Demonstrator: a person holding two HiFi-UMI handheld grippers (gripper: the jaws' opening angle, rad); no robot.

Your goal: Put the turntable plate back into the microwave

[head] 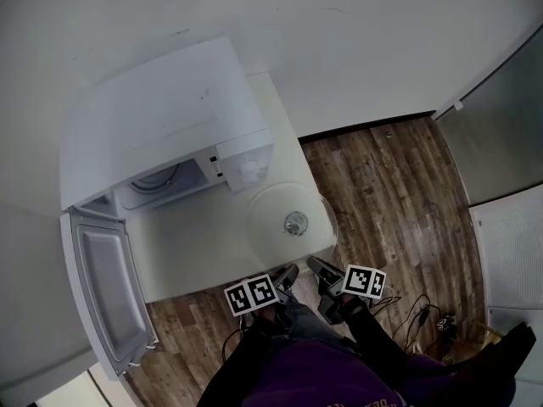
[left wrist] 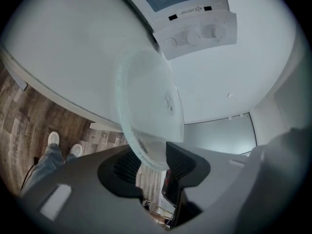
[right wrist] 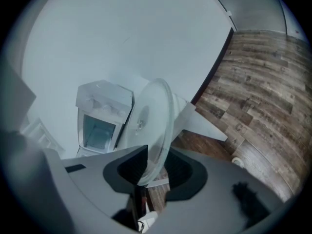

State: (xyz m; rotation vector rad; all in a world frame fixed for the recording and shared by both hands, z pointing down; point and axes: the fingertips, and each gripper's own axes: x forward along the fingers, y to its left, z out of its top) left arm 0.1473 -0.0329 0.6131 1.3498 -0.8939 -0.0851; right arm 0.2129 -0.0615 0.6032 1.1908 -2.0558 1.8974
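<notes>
Two grippers on the plate's rim

The turntable plate [head: 273, 217] is at the counter's [head: 195, 246] front right corner, just beside the microwave [head: 161, 125] (its door [head: 106, 288] hangs wide open). The left gripper [head: 288, 275] and right gripper [head: 316, 268], side by side, each clamp the plate's near rim.

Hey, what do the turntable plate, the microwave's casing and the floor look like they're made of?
Turntable plate: probably clear glass, smooth and glossy; in both gripper views what lies behind it shows through.
Microwave casing: white and smooth with a dull sheen, likely painted metal or plastic; the look leaves that open.
Floor: brown planks with visible grain, either wood or a wood-look laminate.
</notes>
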